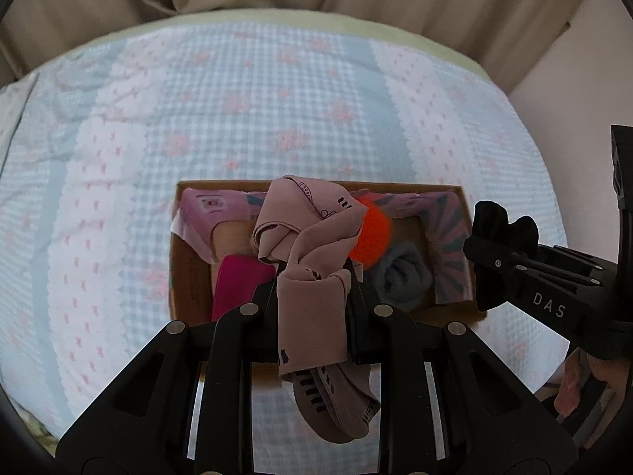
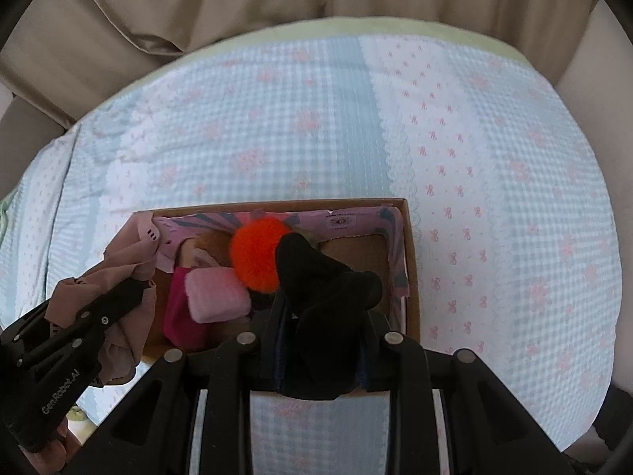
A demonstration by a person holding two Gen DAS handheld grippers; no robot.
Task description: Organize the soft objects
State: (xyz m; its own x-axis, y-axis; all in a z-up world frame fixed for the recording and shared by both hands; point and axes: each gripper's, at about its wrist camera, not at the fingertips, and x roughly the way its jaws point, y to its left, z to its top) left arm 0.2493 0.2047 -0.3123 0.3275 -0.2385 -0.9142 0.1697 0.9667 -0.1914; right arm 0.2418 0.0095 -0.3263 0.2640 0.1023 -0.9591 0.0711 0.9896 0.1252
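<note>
While both grippers hang steeply downward over the cardboard box [image 1: 190, 277], each has its fingers closed on a piece of fabric; the left gripper [image 1: 312, 277] clamps a dusty-pink printed cloth [image 1: 308, 237], which bunches above the fingers over the box's middle and trails back below them toward the camera; the right gripper [image 2: 324, 308] pinches a black soft item [image 2: 312, 273], its free end lobed and standing up over the box interior.

Box as landmark: it lies on a bedspread [image 1: 237, 118] of pale blue check with pink flowers and white bow-print stripes; its inner walls carry a purple printed lining [image 1: 205, 206]. Inside the box: a bright orange pom-pom [image 2: 257, 253] near the far wall at centre; a light pink folded pad [image 2: 217, 293] just in front of the pom-pom, touching it; a magenta item [image 1: 237, 289] at the box's left near corner, partly under the pad; a grey rolled cloth [image 1: 399, 273] toward the right side, seen only from the left wrist.

From the right wrist, the left gripper sits at the box's left edge with the pink cloth draped across that wall; from the left wrist, the right gripper stands at the box's right edge, black item at its tips.

Beyond the box, tan curtain fabric [image 2: 277, 0] hangs behind the bed.
</note>
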